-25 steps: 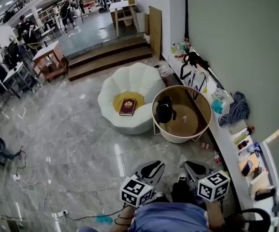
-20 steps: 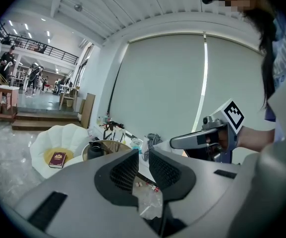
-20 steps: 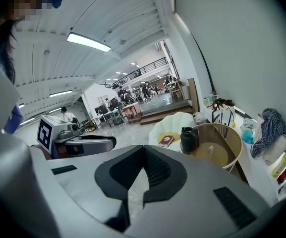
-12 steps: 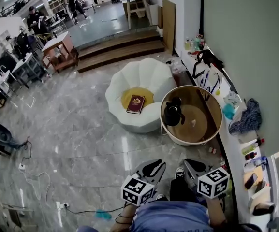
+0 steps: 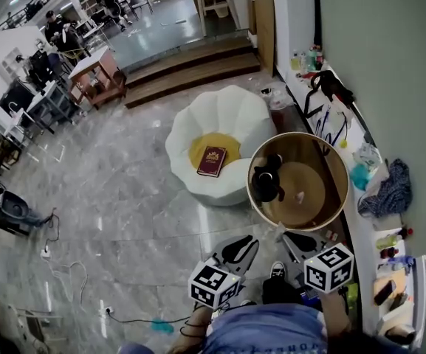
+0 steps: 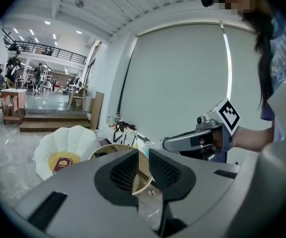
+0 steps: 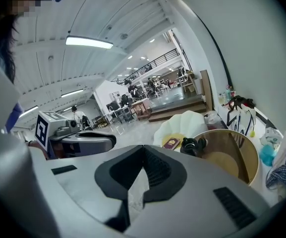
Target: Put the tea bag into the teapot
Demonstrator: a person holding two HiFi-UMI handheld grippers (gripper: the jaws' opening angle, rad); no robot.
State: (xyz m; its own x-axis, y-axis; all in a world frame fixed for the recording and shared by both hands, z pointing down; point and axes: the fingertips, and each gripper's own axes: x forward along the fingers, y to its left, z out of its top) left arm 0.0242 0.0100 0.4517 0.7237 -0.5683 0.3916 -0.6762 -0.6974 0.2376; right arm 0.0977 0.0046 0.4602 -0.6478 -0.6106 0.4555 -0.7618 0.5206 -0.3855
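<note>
nearest, at the bottom of the head view, both grippers are held out over the grey marble floor [image 5: 124,198], side by side and pointing toward the round table. the left gripper [image 5: 244,245] has its jaws a narrow gap apart with nothing between them; through the gap its own view shows only the table's rim. the right gripper [image 5: 297,240] has its jaws closed tip to tip and empty, as the right gripper view shows [image 7: 143,150]. neither touches anything.

just beyond them stands the round wooden table [image 5: 343,190] with a raised rim. the tea bag [image 5: 299,195], small and pale, lies on the table top near the middle. the black teapot [image 5: 267,181] sits upright near the table's left edge, close to the tea bag but apart from it.

left of the table and touching its side is a white petal-shaped chair [image 5: 198,124] with a red book [image 5: 213,161] on its yellow cushion [image 5: 201,146]. farther back, brown steps [image 5: 190,72] lead up.
</note>
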